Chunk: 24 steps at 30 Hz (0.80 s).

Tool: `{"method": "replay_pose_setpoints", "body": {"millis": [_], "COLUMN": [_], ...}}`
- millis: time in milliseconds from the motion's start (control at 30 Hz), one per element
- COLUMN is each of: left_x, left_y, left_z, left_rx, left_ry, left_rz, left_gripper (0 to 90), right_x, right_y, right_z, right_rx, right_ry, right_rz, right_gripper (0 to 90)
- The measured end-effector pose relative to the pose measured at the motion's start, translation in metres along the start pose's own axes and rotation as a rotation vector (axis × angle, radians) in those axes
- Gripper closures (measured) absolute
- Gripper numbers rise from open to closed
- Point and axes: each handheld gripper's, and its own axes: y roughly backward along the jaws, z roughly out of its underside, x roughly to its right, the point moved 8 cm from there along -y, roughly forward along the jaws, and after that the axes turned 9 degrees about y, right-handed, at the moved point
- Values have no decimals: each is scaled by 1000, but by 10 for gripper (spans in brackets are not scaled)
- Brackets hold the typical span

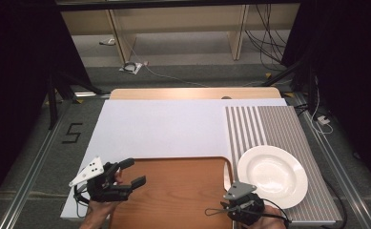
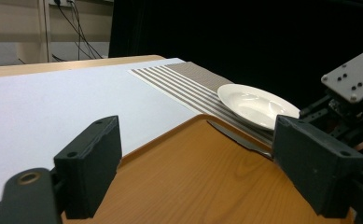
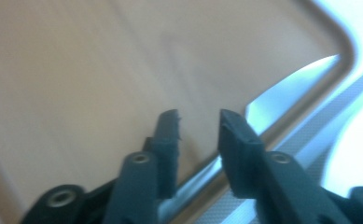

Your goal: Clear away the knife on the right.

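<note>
Over tray (image 1: 173, 191) | left gripper (image 1: 128, 172) level, jaws apart | right gripper (image 3: 198, 122) above knife (image 3: 291, 100), jaws parted

You are working in what is looking like a lab or recording rig rather than a home. Black curtains (image 1: 11, 71) are hanging on both sides of your worktop (image 1: 164, 126), aluminium rails (image 1: 35, 162) are running along the grey floor, and loose cables (image 1: 264, 38) are trailing past bare wooden shelving (image 1: 173, 28). A taped number five (image 1: 72, 133) is marking the floor; the far background is dim, so perhaps a studio.
</note>
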Motion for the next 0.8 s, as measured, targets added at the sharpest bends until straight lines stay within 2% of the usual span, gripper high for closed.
{"method": "replay_pose_setpoints", "body": {"millis": [67,167,400,533,600,667,800], "left_x": [0,0,0,0,1,1,1], "left_y": [0,0,-1,-2,-2,-2,-2], "left_z": [0,0,1,1,1,2,2], "left_rx": [0,-1,-8,-13,-15,-18,-20], "left_ry": [0,1,-4,-1,0,1,1], "left_rz": [0,0,4,7,8,8,8], "left_gripper": [161,161,161,161,161,161,160], "right_x": [1,6,14,20,23,24,29], "right_y": [1,7,16,21,26,27,30], "right_z": [-1,-6,-17,-21,-25,-26,-27], "right_rx": [12,84,231,298,355,369,417], "right_ry": [-3,-20,-111,-140,-167,-173,-216], "right_rz": [7,29,29,56,67,70,62], "right_gripper": [627,585,483,423,378,372,335]}}
